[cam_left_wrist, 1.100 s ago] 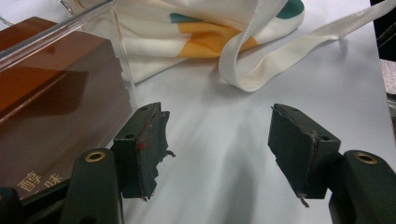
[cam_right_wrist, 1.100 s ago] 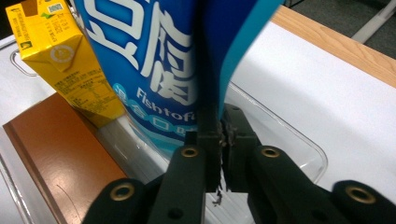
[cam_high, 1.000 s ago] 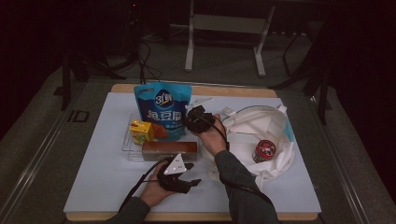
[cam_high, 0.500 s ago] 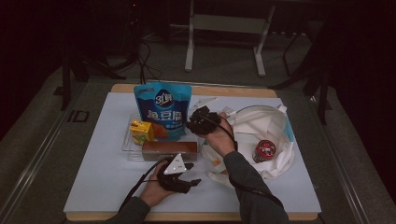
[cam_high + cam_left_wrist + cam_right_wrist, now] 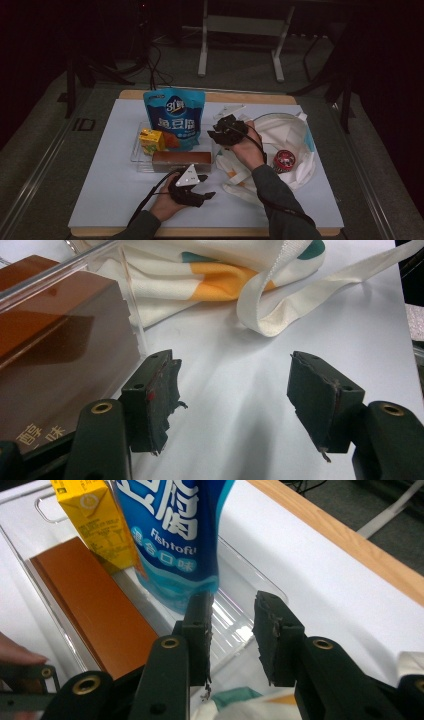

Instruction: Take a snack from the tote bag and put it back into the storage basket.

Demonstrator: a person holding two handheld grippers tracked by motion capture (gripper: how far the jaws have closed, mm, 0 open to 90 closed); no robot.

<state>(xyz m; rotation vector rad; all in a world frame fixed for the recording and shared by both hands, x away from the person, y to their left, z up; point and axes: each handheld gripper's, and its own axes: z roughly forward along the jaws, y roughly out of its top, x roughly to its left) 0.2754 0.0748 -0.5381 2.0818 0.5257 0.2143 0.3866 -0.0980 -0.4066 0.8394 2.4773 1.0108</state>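
While the left claw (image 5: 207, 188) is resting near the front edge of the surface (image 5: 100, 200) with its jaws spread wide and nothing between them, it is sitting just beside the brown box (image 5: 55, 355) and the clear tray (image 5: 136, 155), so a careless sideways sweep risks shoving the tray; a loose strap of the cloth bag (image 5: 280, 305) is lying just ahead of it and could be snagging on a jaw; farther on, the right claw (image 5: 231, 630) is hovering over the tray's empty end with its jaws just having been opening, now part-way apart and gripping nothing, right beside the blue fish tofu pouch (image 5: 175, 535); that pouch is standing upright in the tray and leaning against the yellow carton (image 5: 95, 520), so a nudge from the retreating claw is likely to be tipping it over or out; the trailing cable may also be dragging across the bag, where the red tin (image 5: 284, 160) is lying.
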